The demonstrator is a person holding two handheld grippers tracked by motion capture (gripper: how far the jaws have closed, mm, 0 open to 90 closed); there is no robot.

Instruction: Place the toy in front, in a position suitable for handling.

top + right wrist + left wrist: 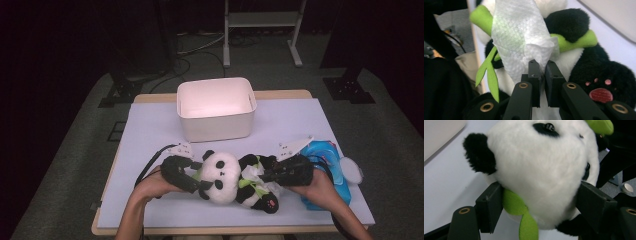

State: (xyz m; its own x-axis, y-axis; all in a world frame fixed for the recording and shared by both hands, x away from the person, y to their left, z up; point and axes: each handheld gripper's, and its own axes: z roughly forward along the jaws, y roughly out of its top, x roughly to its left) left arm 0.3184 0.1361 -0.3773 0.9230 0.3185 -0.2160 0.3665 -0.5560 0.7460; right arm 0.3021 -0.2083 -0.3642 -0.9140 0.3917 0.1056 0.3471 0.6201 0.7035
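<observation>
Near the front edge of the pale table (150, 125), lying on its side: plush panda (235, 179), white head toward the left, black legs and pink-padded foot toward the right, green felt leaves across the chest. Reaching in from the bottom left of the high view, a bare forearm angled up and inward, hand wrapped around the left gripper (197, 176), cable looping off behind it, grey plate on top. Seen along the left gripper (539, 202) itself: jaws spread wide, pressed against either side of the panda's (544, 170) furry white head, one black ear up at the left, a green strip (522, 217) hanging down between the jaws. Coming in from the bottom right of the high view, the other forearm slanted inward, hand gripping the right gripper (265, 175), pointed left at the toy's belly. Along the right gripper (543, 65): jaws drawn nearly together, pinching the lower edge of a crumpled white paper tissue (520, 37) held against the panda's (599, 75) front, green leaves (487, 75) dangling at the left. Behind the toy, well apart: white bin (216, 107), open top. Just beside the right hand: blue toy (327, 155) at the table's right edge.
</observation>
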